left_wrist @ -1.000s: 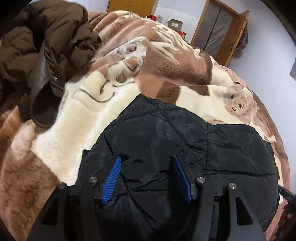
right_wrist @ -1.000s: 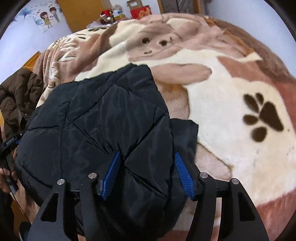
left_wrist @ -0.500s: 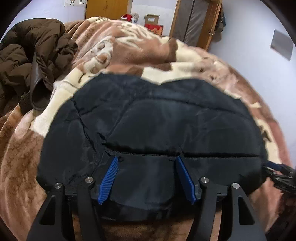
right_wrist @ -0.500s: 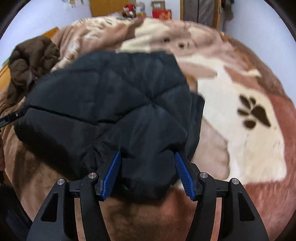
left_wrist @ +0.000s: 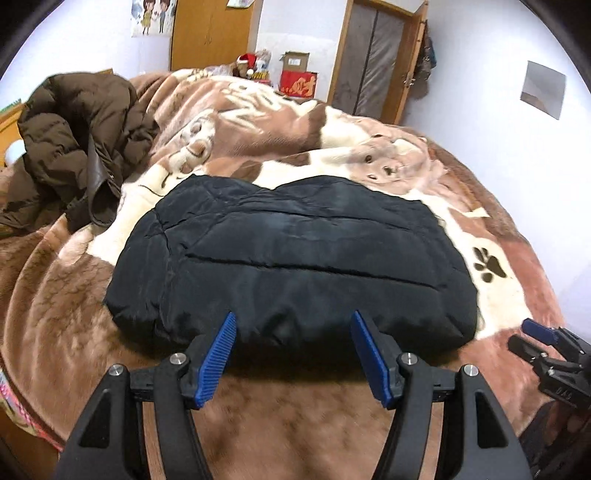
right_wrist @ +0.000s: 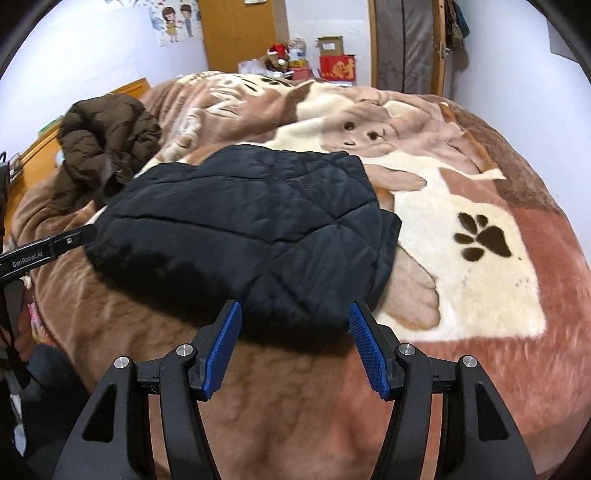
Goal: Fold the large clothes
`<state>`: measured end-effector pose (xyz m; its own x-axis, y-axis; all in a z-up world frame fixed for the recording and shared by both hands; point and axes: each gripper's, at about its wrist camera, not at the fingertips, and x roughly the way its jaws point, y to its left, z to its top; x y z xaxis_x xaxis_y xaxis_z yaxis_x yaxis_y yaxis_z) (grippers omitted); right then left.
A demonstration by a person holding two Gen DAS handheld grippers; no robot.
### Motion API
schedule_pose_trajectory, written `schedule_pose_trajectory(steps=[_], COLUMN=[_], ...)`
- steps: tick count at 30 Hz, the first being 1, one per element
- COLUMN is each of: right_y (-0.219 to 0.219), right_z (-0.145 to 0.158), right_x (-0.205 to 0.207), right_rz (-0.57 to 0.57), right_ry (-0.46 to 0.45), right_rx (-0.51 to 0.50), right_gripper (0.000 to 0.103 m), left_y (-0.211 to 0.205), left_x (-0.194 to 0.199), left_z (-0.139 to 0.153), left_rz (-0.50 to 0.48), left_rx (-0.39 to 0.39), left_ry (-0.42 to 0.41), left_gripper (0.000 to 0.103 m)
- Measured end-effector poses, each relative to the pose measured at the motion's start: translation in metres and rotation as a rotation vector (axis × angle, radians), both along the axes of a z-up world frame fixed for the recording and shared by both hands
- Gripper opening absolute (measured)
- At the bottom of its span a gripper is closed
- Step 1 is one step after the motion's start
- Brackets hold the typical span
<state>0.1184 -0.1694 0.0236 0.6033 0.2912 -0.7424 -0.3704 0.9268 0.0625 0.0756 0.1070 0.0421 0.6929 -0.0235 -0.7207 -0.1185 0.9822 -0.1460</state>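
Bedroom, pale walls. Bed covered by a plush brown-and-cream blanket [left_wrist: 303,435] printed with cartoon dogs and a dark paw print [right_wrist: 484,236]. Far end: wooden wardrobe [left_wrist: 212,33], wooden door frame with grey curtain [left_wrist: 373,55], cardboard box [left_wrist: 295,61] above a red box [left_wrist: 298,82], cartoon poster [left_wrist: 153,16] on the wall.

Black quilted jacket [left_wrist: 295,258]: folded into a compact, roughly rectangular bundle, lying flat on the blanket in the near-middle of the bed. Long side runs left to right in the left wrist view. Quilting seams visible across the top. In the right wrist view its right edge shows stacked layers, and the paw print lies on the blanket to the right of it, apart from it.

Brown puffer coat [left_wrist: 74,147]: crumpled heap at the far left of the bed, apart from the black jacket, not folded.

Left gripper [left_wrist: 291,336]: fingers apart, jaws have just been opening. Blue pads [left_wrist: 218,362] stand at the near edge of the jacket without pressing on it; nothing is between them. Tips sit just over the jacket's near hem in the picture.

Right gripper [right_wrist: 295,325]: fingers apart, wide. Pads [right_wrist: 367,350] stand either side of the jacket's near right corner as seen, not clamped on it; brown blanket shows between the fingers lower down. This gripper also appears at the right edge of the left wrist view, beside the jacket's right end, clear of the fabric.

Near blanket slightly blurred in both views.
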Motion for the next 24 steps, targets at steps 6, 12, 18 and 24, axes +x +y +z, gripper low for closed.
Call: schedule_pose_trajectory(steps=[6,12,18,24], right_y=[-0.004,-0.003,0.006,0.012], right_z=[0.007,0.009,0.009,0.006], right_x=[-0.035,-0.058,-0.069,-0.070], right_rz=[-0.003,0.003,0.034,0.054], right_ry=[-0.015,-0.027,-0.046,-0.040], right_rx=[0.017,0.004,-0.026,-0.035], right_gripper=[0.061,0.061,0.061,0.061], left_y=[-0.027,-0.035,-0.037,-0.037], left_x=[-0.041,-0.063,-0.074,-0.076], left_z=[0.011,0.006,0.002,-0.002], left_rz=[-0.010,-0.010,-0.014,-0.012], left_rx=[0.004,0.005,-0.001,-0.019], left_ry=[-0.016,0.009,0.019,0.026], left_gripper=[0.074,0.074,0.074,0.074])
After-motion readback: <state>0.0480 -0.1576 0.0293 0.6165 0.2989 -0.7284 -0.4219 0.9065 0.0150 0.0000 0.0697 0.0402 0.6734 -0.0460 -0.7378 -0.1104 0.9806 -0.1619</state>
